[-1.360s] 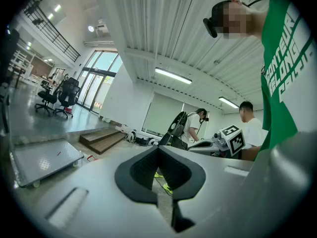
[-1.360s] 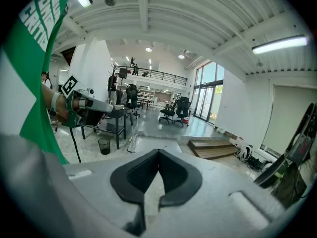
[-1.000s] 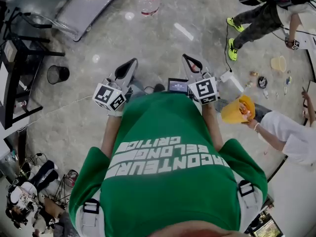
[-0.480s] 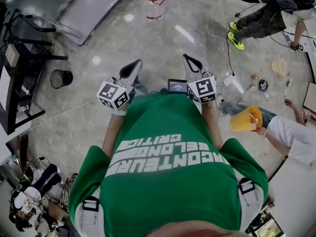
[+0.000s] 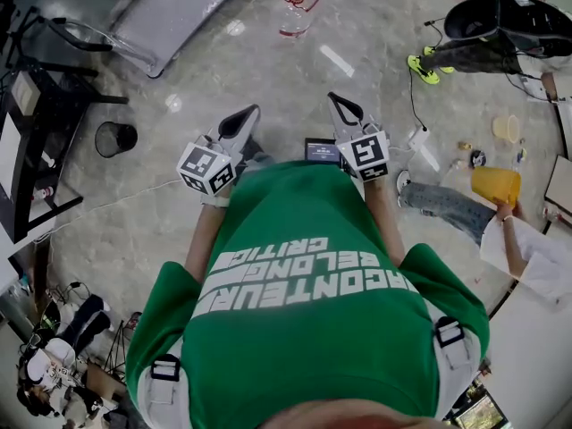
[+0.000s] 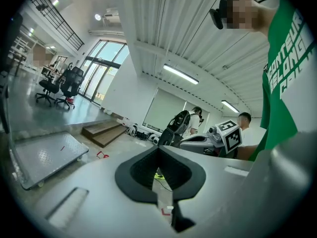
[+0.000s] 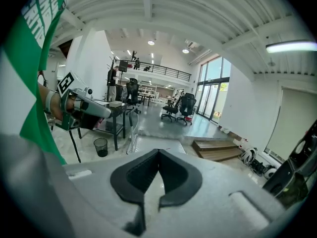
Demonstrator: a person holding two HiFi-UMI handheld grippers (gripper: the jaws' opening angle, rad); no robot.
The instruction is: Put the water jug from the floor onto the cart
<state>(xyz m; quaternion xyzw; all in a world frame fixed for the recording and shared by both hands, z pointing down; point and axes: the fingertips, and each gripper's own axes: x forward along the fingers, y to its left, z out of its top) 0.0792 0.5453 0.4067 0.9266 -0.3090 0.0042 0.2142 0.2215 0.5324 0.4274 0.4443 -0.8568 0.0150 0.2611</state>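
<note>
The water jug [image 5: 295, 12] is clear with a red cap and red handle, and it stands on the floor at the top of the head view. Its red handle [image 6: 101, 154] also shows small in the left gripper view. The cart [image 5: 170, 7], a low grey metal platform, lies to the jug's left, and it shows again as the cart [image 6: 44, 157] and the cart [image 7: 161, 142] in the gripper views. My left gripper [image 5: 239, 119] and right gripper [image 5: 344, 110] are held out in front of my chest, well short of the jug. Both are shut with nothing between the jaws.
A black bin [image 5: 116, 138] and a dark desk [image 5: 36, 105] stand at the left. At the right are a seated person holding a yellow container [image 5: 496, 184], another person standing, a power strip [image 5: 416, 137] with its cable, and small items on the floor. Wooden steps [image 7: 218, 150] lie beyond the cart.
Both grippers have come forward together and the jug and cart now sit closer in the head view. The seated person's yellow container has swung to the right. The jaws have stayed shut.
</note>
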